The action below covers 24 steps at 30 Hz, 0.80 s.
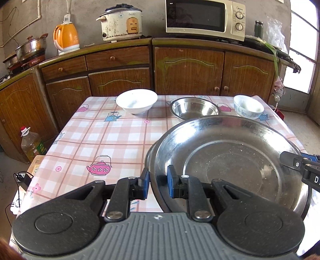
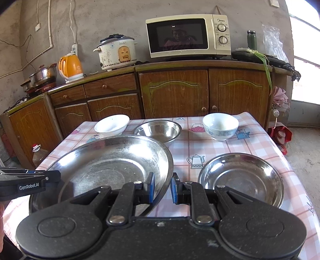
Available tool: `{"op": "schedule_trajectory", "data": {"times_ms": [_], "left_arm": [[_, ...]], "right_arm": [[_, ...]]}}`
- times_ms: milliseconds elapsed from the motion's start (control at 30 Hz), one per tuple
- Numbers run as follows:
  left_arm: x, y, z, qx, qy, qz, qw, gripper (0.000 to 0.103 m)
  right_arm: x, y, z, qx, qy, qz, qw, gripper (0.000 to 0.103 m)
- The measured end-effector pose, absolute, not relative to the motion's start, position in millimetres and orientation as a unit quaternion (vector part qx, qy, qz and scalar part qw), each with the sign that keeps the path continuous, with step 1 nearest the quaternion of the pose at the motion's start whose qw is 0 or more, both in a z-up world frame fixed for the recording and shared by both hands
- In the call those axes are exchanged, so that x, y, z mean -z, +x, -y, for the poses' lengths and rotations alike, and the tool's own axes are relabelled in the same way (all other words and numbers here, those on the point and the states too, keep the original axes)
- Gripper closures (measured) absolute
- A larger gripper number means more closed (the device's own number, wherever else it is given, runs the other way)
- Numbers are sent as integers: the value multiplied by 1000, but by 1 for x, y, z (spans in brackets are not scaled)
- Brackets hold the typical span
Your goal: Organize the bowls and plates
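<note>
A large steel plate (image 1: 230, 160) fills the near table; it also shows in the right wrist view (image 2: 112, 160). My left gripper (image 1: 158, 184) straddles its left rim, with a gap between the pads and the rim. My right gripper (image 2: 162, 187) straddles its right rim the same way, and its tip shows in the left wrist view (image 1: 296, 164). A smaller steel plate (image 2: 242, 178) lies to the right. At the far edge stand a white bowl (image 1: 137, 101), a steel bowl (image 1: 194, 108) and a blue-patterned bowl (image 1: 248, 107).
The table has a pink checked cloth (image 1: 100, 136). Wooden cabinets (image 1: 188, 70) stand behind it, bearing a microwave (image 1: 204, 17), rice cooker (image 1: 121, 22) and orange kettle (image 1: 66, 38). An oil bottle (image 1: 32, 144) stands on the floor at the left.
</note>
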<state>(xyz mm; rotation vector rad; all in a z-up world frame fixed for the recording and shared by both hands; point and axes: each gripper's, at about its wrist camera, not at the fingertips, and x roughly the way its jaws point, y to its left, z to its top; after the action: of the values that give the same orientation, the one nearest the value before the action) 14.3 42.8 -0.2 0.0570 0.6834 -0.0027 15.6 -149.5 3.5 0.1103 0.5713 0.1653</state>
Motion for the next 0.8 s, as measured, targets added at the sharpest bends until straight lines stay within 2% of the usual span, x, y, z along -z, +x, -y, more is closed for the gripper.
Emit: {"op": "schedule_trajectory", "data": {"times_ms": [800], "left_arm": [[56, -12, -18, 49, 42, -376, 924, 84]], "right_arm": [[58, -20, 182, -62, 36, -340, 938, 80]]}}
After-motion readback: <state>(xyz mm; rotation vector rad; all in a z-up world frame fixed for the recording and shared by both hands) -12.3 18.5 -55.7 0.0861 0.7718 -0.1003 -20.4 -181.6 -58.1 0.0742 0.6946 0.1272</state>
